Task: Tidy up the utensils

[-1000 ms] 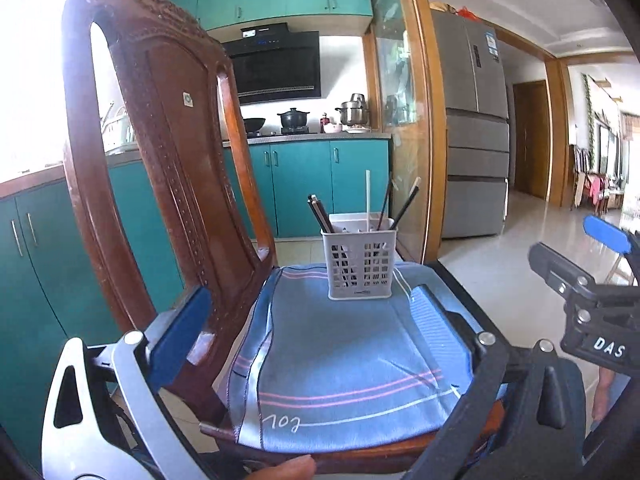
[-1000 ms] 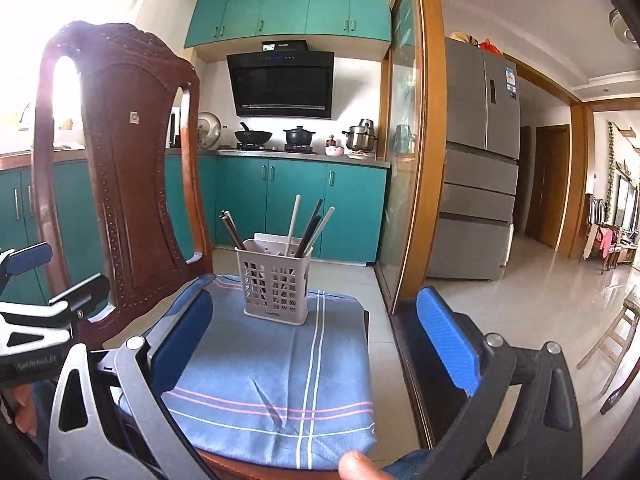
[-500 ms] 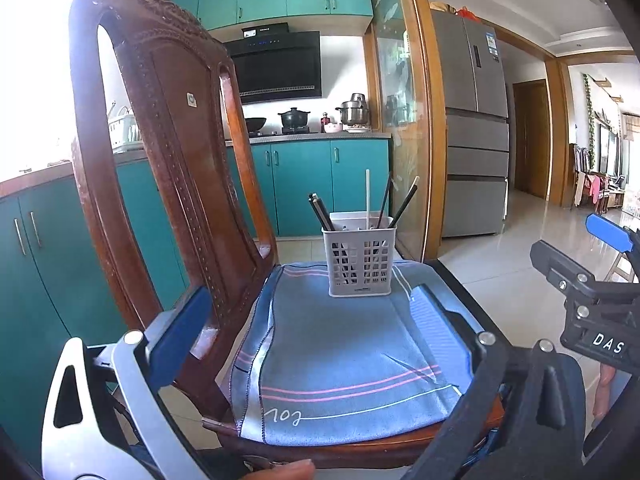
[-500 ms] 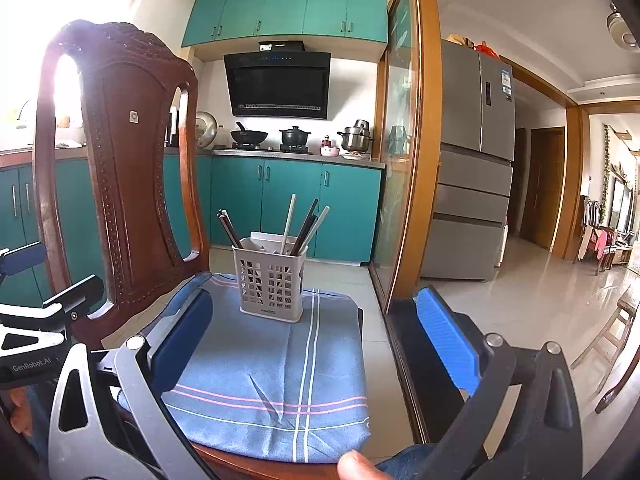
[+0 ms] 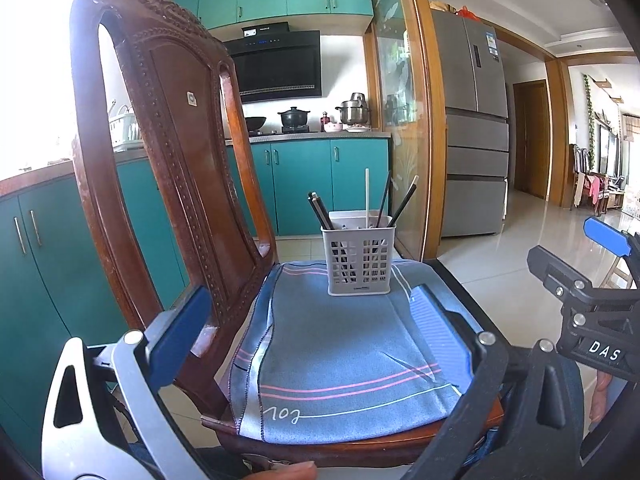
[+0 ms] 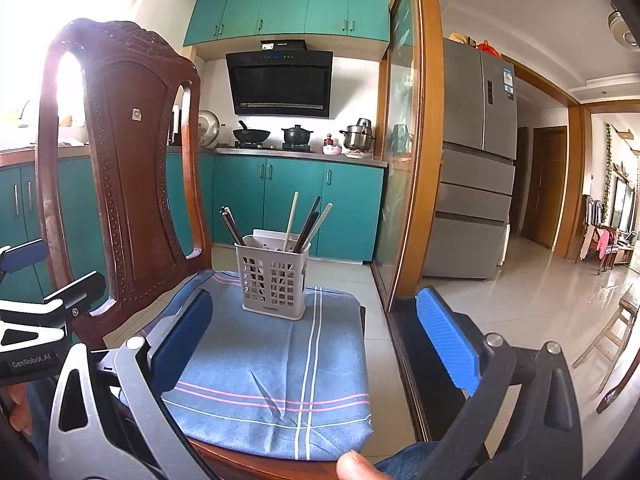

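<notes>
the basket [image 5: 359, 261] of chopsticks [image 5: 318, 210] stands upright at the far end of the cloth [image 5: 344, 344] on the chair [image 5: 168, 168], looking smaller and further off than a second ago. both the left gripper [image 5: 316, 332] and right gripper [image 6: 316, 340] have pulled back, gaping wide and empty, well short of the basket.
</notes>
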The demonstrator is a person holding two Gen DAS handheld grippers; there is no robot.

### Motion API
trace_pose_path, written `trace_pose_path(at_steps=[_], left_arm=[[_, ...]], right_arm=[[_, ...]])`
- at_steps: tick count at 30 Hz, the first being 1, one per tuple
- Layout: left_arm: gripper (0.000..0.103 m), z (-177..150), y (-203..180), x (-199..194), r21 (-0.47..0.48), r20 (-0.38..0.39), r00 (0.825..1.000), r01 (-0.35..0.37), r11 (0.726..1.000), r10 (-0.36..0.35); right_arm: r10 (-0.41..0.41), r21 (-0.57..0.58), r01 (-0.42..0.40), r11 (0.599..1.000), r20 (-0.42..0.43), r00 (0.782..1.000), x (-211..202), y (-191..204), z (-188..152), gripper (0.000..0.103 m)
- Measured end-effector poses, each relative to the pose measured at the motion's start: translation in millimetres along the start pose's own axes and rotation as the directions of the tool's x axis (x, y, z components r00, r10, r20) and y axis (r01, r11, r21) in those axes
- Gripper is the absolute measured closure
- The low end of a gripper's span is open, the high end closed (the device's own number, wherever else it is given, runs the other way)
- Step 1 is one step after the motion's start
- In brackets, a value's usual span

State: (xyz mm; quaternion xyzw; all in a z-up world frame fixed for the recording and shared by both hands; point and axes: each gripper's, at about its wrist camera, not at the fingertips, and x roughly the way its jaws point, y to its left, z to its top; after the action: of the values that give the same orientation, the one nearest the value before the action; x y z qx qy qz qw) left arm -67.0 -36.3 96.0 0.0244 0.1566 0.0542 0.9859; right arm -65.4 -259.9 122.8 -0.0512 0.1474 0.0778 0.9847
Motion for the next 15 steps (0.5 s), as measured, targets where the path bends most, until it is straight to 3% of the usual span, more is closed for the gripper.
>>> trace_pose_path(at_steps=[15], left_arm=[[0.004, 1.6, -1.1, -4.0, -0.002, 0.008, 1.0, 0.003, 1.0, -0.003]], right_arm=[[0.012, -0.004, -0.012, 1.0, 0.0, 1.0, -1.2, -2.6, -3.4, 0.003]])
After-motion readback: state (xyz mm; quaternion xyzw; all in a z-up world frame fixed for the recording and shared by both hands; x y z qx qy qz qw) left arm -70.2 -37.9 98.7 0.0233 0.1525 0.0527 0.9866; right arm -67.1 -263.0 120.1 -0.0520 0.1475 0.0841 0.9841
